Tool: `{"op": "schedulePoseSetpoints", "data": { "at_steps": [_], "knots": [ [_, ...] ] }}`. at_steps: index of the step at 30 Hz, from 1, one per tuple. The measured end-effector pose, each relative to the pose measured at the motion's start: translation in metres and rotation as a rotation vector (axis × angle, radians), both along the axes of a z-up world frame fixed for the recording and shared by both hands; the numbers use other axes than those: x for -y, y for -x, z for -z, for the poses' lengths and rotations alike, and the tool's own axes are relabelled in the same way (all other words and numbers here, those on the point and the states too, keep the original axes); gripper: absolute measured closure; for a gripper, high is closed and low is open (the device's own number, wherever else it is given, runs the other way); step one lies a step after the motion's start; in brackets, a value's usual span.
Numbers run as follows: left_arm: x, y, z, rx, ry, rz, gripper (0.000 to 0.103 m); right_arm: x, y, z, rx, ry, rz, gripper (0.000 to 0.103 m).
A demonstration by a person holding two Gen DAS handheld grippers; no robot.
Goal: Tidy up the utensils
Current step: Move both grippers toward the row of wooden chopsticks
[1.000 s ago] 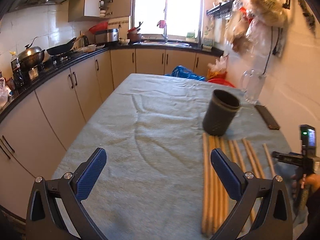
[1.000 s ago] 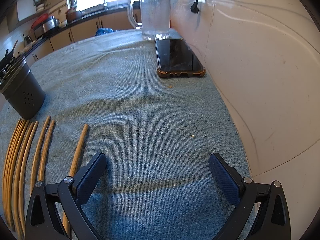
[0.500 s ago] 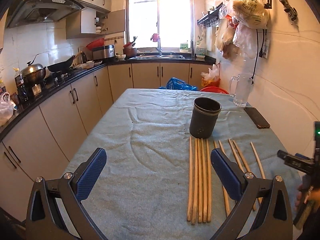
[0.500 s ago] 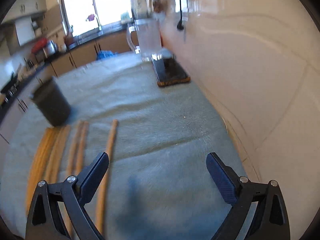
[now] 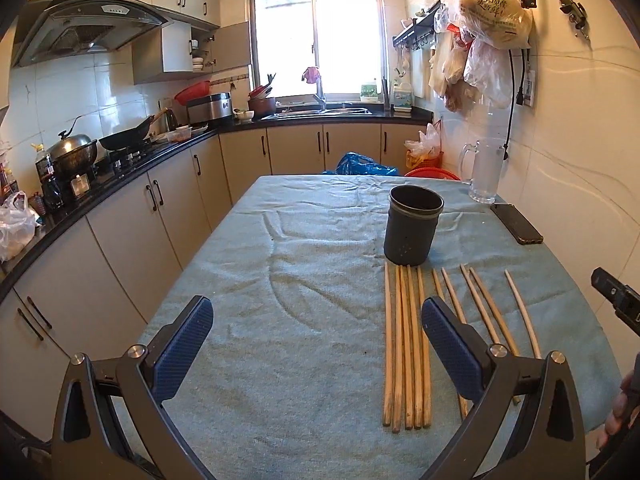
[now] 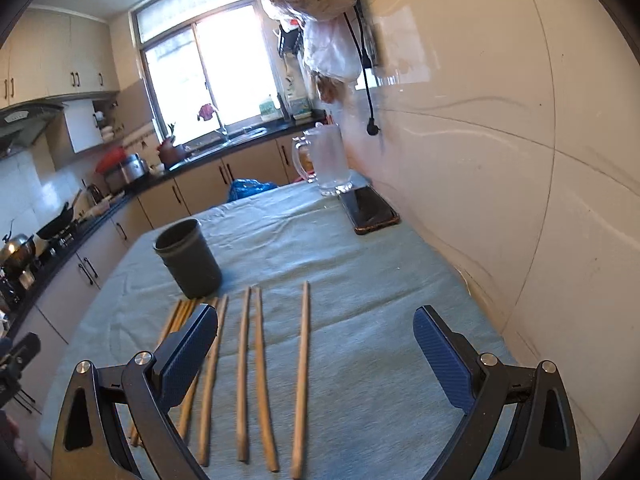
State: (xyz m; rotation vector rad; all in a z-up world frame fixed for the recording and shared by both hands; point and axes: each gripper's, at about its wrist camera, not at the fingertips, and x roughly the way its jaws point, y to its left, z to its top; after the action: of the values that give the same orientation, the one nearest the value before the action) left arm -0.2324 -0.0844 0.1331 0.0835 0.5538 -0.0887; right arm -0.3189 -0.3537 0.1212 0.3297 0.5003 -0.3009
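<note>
Both handheld grippers hover with jaws spread wide and empty above a table draped in a pale blue-green towel (image 5: 304,264). From left: the left gripper (image 5: 318,344), then wooden chopsticks (image 5: 406,344) lying in a row, pointing toward an upright dark grey cylindrical holder (image 5: 412,226), then the right gripper (image 6: 316,356). A black phone (image 6: 370,210) and clear glass mug (image 6: 328,162) sit by the wall.
</note>
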Motion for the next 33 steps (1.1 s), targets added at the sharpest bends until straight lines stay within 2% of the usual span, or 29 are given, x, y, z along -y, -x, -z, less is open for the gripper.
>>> {"op": "schedulePoseSetpoints", "data": {
  "at_steps": [16,23,29,33],
  "knots": [
    [-0.005,-0.009,0.017,-0.045,-0.010,-0.016,0.000,-0.022,0.000,0.000,-0.005,0.063,-0.028,0.003],
    [-0.009,-0.022,0.027,-0.079,-0.030,-0.014,0.000,-0.019,-0.011,0.012,-0.055,0.053,-0.044,0.003],
    [-0.018,-0.050,0.036,-0.152,-0.004,0.049,0.000,-0.011,-0.025,0.027,-0.139,0.060,-0.076,0.003],
    [-0.013,-0.080,0.051,-0.260,0.039,0.119,0.001,0.000,-0.045,0.039,-0.215,0.051,-0.130,0.003]
  ]
}}
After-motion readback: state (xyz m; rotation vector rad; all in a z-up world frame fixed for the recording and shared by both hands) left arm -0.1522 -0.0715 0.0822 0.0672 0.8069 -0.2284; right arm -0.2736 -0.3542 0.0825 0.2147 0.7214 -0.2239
